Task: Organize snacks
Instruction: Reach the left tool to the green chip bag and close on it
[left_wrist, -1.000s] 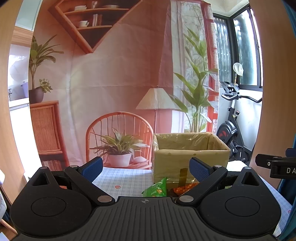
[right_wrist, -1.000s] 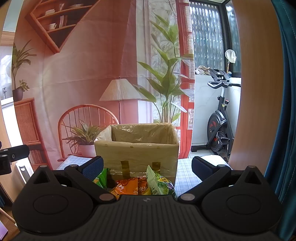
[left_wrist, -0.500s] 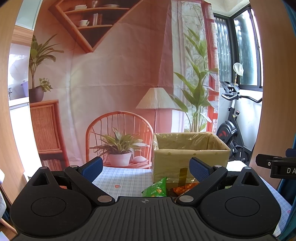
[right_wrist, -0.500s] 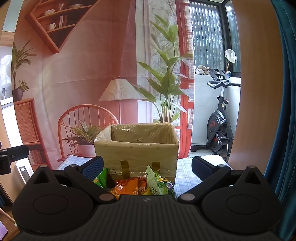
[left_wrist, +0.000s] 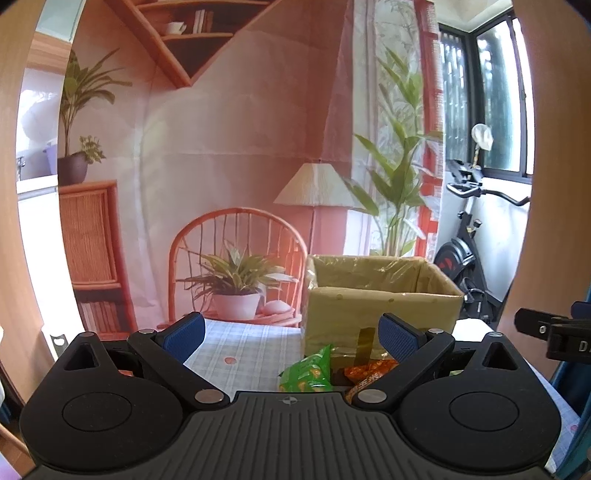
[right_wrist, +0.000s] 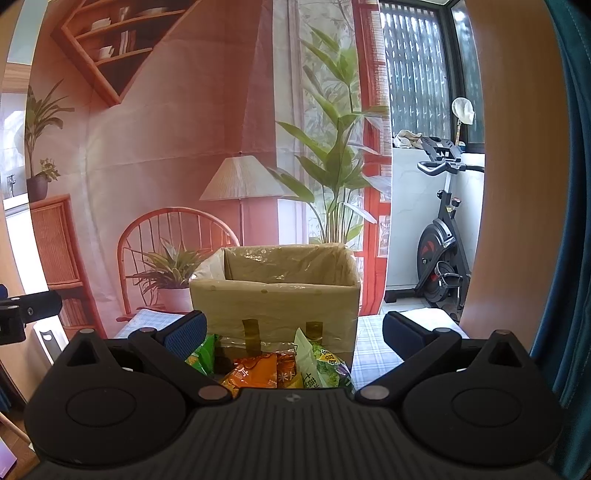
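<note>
An open cardboard box (left_wrist: 380, 306) lined with plastic film stands on the checked tablecloth (left_wrist: 240, 350); it also shows in the right wrist view (right_wrist: 275, 299). Snack bags lie in front of it: a green bag (left_wrist: 308, 371) and an orange bag (left_wrist: 369, 371), seen in the right wrist view as a green bag (right_wrist: 201, 356), an orange bag (right_wrist: 255, 371) and a pale green bag (right_wrist: 319, 365). My left gripper (left_wrist: 291, 332) is open and empty, left of the box. My right gripper (right_wrist: 293, 328) is open and empty, facing the box above the bags.
A printed backdrop (left_wrist: 229, 147) of a room hangs behind the table. An exercise bike (right_wrist: 439, 243) stands at the right by the window. A teal curtain (right_wrist: 570, 221) hangs at the far right. The other gripper's edge shows at the right of the left wrist view (left_wrist: 554, 332).
</note>
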